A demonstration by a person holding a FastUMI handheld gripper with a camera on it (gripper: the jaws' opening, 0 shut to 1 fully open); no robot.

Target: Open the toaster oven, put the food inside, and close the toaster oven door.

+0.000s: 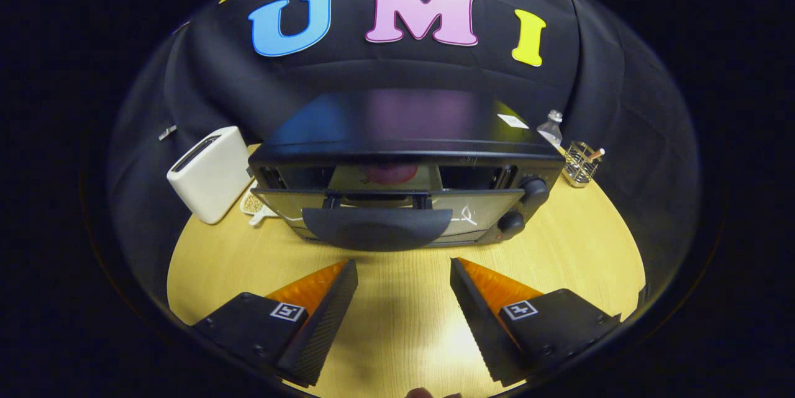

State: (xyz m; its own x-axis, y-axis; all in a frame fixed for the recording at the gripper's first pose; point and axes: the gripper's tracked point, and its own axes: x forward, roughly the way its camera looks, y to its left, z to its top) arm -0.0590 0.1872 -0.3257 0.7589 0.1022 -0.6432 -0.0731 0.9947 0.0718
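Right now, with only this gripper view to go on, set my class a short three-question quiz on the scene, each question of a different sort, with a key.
1. True or false: the gripper is shut on the toaster oven's door handle.
2. What stands just beside the toaster oven, on the side away from its knobs? A) a white toaster B) a kettle C) a red mug
3. Fill in: the oven door is partly ____.

Key
1. False: the fingers are spread apart, short of the handle, with bare wooden table between them.
2. A, the white toaster.
3. Open: it is tilted out at the top, a gap showing above it.
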